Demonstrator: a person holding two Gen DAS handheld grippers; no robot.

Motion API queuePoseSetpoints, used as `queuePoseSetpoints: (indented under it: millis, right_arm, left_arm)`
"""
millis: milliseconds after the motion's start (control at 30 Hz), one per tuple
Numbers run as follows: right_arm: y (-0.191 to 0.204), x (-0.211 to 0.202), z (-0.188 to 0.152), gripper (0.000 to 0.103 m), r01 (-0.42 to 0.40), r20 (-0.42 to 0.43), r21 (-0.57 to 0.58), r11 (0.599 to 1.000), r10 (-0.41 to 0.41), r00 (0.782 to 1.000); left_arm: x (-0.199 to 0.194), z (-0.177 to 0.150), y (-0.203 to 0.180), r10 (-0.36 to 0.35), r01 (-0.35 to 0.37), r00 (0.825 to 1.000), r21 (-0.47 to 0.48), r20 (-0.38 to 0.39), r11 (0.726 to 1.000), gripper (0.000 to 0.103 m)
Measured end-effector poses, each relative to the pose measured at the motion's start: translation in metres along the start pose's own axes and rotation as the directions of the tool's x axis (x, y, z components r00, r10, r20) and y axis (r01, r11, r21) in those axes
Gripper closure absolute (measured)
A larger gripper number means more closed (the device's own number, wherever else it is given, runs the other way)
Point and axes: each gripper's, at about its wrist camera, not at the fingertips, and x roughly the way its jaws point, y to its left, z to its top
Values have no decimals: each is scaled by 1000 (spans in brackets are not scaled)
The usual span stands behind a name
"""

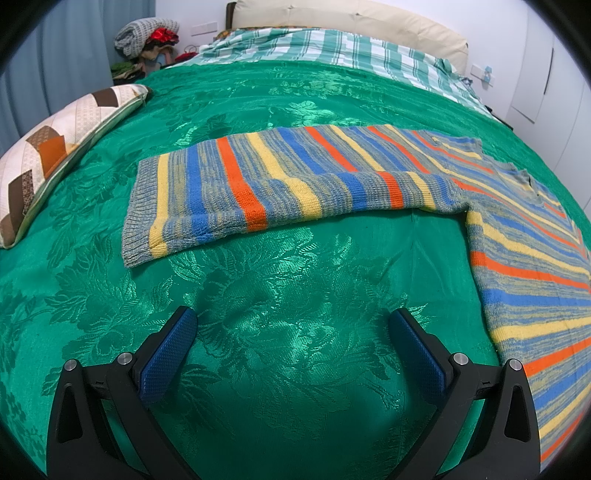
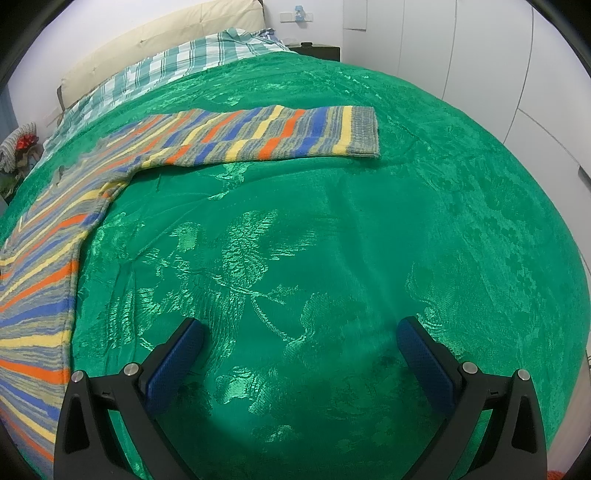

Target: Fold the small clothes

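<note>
A striped knit sweater (image 1: 524,258) in blue, yellow, orange and grey lies flat on the green bedspread (image 1: 295,288). In the left wrist view its left sleeve (image 1: 258,184) stretches out to the left, its body runs down the right side. In the right wrist view the sweater body (image 2: 40,288) lies at the left and its other sleeve (image 2: 266,136) stretches right. My left gripper (image 1: 293,317) is open and empty over bare bedspread, short of the sleeve. My right gripper (image 2: 301,328) is open and empty over the bedspread (image 2: 369,240), right of the body.
A patchwork cushion (image 1: 55,155) lies at the left of the bed. A checked green-and-white sheet (image 1: 332,48) and a cream headboard (image 1: 351,22) are at the far end. A pile of clothes (image 1: 147,40) sits beyond the bed's far left corner. White wardrobe doors (image 2: 480,55) stand at the right.
</note>
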Motion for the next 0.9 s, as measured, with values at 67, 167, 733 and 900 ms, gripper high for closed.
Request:
queuePoseSetpoints:
  millis: [67,167,733,900]
  right_arm:
    - [-5,-4,5,0,-45,-23,19,999,46,999]
    - [-31,-13,30,1,-242,23,145,959,241,970]
    - [-137,82,151,39,-461,57,488,741,500,864]
    - [-110,97,162,99,-397,-72,419,817,465,882]
  left_arm:
    - [0,0,0,3,-3,1000,2,1,1000,0]
    - [-3,-4,-3,1,-1,1000,0,2,1000,0]
    - [-5,-5,-2,0,0,1000,-5,-1,1000,0]
    - [-2,0,-4,-1,1,999,-3,-46,1000,0]
